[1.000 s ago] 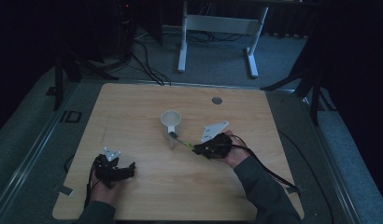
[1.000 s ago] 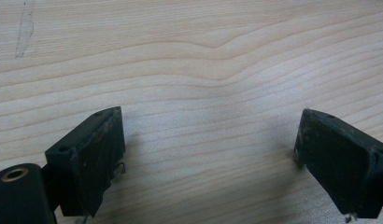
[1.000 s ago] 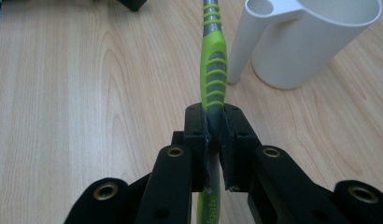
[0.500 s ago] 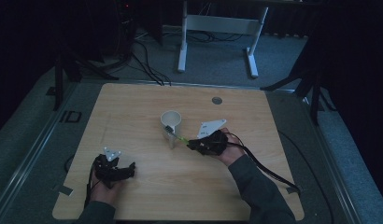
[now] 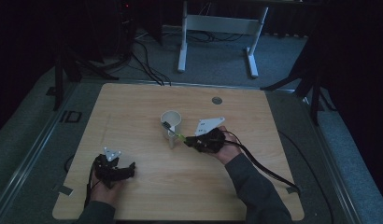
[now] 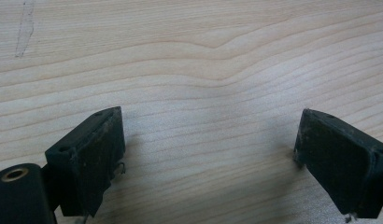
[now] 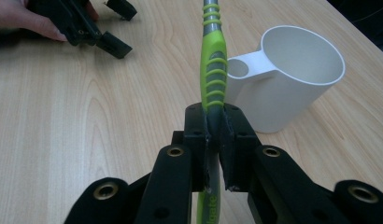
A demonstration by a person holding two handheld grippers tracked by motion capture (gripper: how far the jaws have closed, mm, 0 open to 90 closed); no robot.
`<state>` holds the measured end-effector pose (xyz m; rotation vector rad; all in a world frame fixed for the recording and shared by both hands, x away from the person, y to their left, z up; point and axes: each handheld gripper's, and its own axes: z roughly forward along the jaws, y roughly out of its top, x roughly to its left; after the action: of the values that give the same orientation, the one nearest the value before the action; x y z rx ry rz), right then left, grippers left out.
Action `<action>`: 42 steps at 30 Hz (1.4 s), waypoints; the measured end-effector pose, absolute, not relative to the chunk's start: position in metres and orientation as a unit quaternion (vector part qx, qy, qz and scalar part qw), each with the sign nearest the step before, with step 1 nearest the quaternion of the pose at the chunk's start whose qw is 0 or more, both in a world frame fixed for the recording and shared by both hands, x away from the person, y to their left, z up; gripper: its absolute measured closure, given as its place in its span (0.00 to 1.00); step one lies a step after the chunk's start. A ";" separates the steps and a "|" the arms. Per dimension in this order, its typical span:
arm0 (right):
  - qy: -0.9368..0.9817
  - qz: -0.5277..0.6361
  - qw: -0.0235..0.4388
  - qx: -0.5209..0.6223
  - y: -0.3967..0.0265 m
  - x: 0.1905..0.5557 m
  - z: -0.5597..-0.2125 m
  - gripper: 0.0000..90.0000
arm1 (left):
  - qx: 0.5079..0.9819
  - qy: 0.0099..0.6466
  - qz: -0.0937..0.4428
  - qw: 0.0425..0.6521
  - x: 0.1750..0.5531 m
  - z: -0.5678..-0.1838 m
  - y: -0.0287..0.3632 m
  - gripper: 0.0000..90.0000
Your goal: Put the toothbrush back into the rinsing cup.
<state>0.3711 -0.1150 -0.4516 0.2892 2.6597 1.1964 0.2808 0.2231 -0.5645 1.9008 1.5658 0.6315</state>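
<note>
A white cup [image 5: 172,120] with a side handle stands upright at the middle of the wooden table [image 5: 133,102]. My right gripper [image 5: 188,141], just right of the cup, is shut on the handle of a green and grey toothbrush [image 5: 178,136]. In the right gripper view the toothbrush [image 7: 213,70] rises from the right gripper [image 7: 214,119] past the cup's [image 7: 292,88] handle. Its far end reaches the cup's near rim in the high view. My left gripper [image 5: 126,170] rests near the table's front left. In its own view the left gripper [image 6: 208,154] is open over bare wood.
A small round grey grommet [image 5: 217,100] sits in the table near the back edge. A white desk frame [image 5: 217,28] and cables stand on the floor behind the table. The other hand's left gripper [image 7: 116,25] lies at the top left of the right gripper view.
My right gripper has edged a little to the left toward the cup with the toothbrush in it. The left gripper and the cup have stayed where they were.
</note>
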 end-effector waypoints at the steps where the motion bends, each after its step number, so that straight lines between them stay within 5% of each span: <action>1: 0.902 0.407 0.105 0.098 -0.115 0.371 -0.452 0.91 | 0.714 0.588 0.237 0.295 0.281 -0.565 0.223 0.10; 42: 0.857 0.482 0.116 0.141 -0.117 0.382 -0.445 0.91 | 0.714 0.588 0.238 0.295 0.281 -0.565 0.223 0.10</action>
<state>0.3819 -0.1170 -0.4452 0.4136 2.5089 1.4120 0.2808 0.2231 -0.5646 1.9008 1.5657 0.6326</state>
